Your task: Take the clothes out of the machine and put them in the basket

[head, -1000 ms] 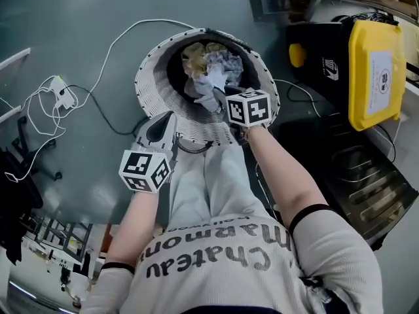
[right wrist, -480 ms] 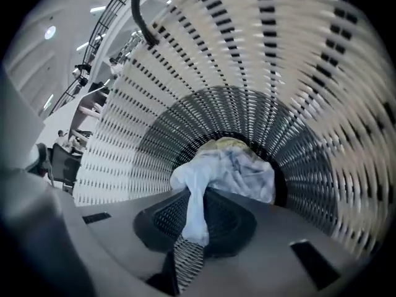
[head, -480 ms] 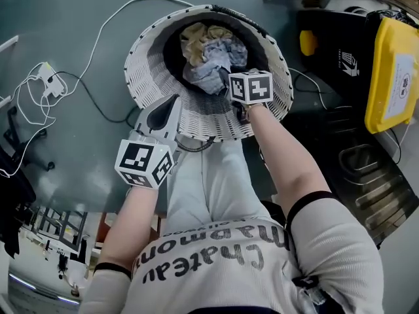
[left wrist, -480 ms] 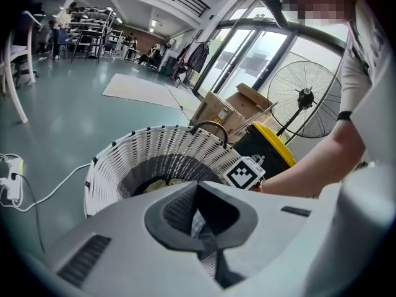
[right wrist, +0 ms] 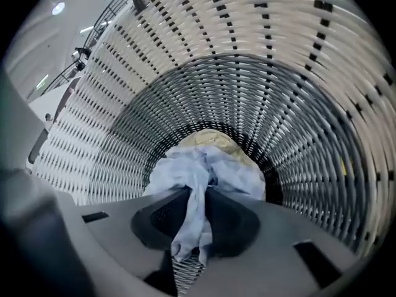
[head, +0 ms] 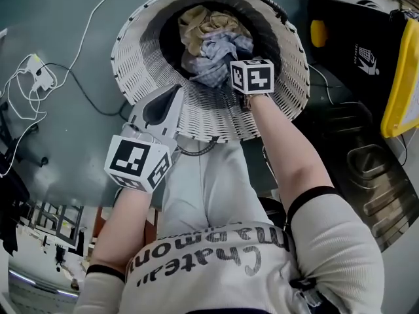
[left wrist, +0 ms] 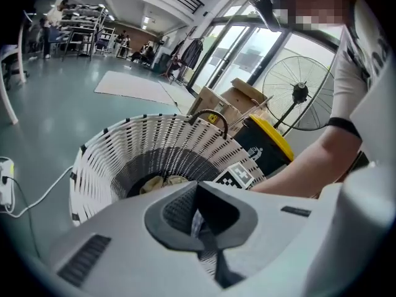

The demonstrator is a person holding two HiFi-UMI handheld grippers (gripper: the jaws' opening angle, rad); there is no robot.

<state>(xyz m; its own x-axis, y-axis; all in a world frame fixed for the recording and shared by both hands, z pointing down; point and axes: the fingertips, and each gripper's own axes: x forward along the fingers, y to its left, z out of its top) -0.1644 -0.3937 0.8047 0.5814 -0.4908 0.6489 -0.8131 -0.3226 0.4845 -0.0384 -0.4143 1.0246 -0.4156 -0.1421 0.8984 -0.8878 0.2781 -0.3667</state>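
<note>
Right gripper's [right wrist: 197, 197] jaws, just opening, straddle the blue cloth [right wrist: 207, 169]: light, floppy, I'd pinch a bunched fold; left gripper's [left wrist: 197, 193] jaws pressed together.

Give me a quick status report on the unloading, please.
Right gripper inside the white-and-black woven basket, jaws have just been opening, crumpled pale blue cloth between them. Left gripper shut, empty, outside it. Nothing in the way.
</note>
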